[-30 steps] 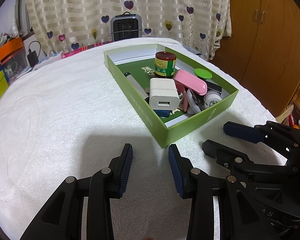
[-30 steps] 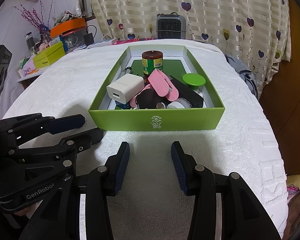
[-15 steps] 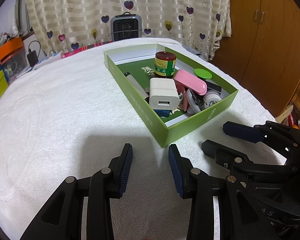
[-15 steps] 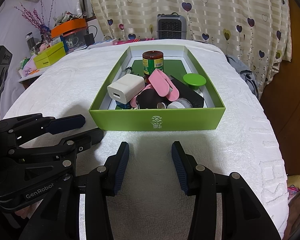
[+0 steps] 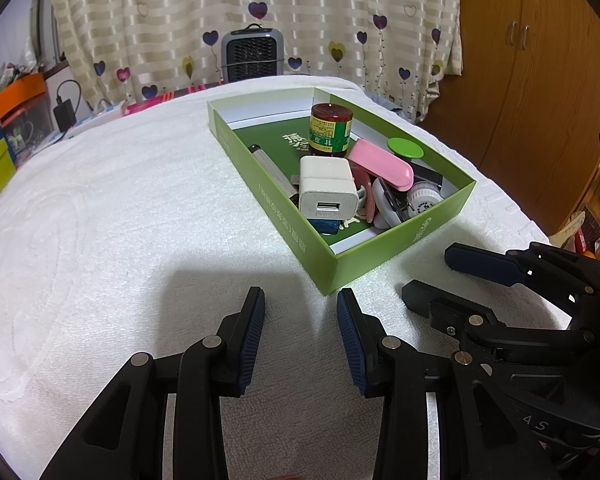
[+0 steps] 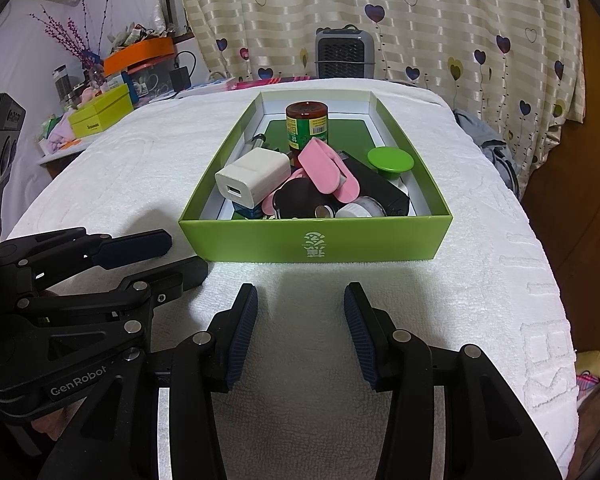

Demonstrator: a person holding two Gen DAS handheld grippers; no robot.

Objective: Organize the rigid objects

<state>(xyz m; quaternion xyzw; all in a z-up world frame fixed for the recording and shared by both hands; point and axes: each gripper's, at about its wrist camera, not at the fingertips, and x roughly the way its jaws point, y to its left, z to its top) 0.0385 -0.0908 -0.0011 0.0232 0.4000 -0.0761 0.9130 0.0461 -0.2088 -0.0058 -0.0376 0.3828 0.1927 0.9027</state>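
One green cardboard box (image 6: 316,240) sits in the middle of the right wrist frame on a desk (image 6: 140,184) covered by a white towel; in the left wrist frame the same box (image 5: 400,240) runs diagonally from centre toward the right. Inside it lies a heap of rigid objects. One brown jar (image 6: 307,128) with a green and yellow label stands upright toward the box's far end. One white USB charger (image 6: 252,178) lies at the near left of the pile, its port facing the camera. One pink oblong case (image 6: 328,170) leans across the centre, and one green round-topped cap (image 6: 390,160) sits at the right. One silver pen-like tube (image 5: 272,174) lies along the left wall. One white round cap (image 6: 360,207) and one black flat object (image 6: 380,192) rest near the front wall; smaller pieces underneath are too hidden to name or count.

Two tools are in view, both low in their frames over bare towel, short of the box. The left tool (image 5: 300,332) has its blue-padded fingers apart with nothing between them. The right tool (image 6: 300,328) likewise stands spread and empty. Each also shows in the other's view, at the frame's side edge.

Behind the desk hangs one heart-patterned curtain (image 6: 380,8), with one small grey heater (image 6: 346,54) in front of it.
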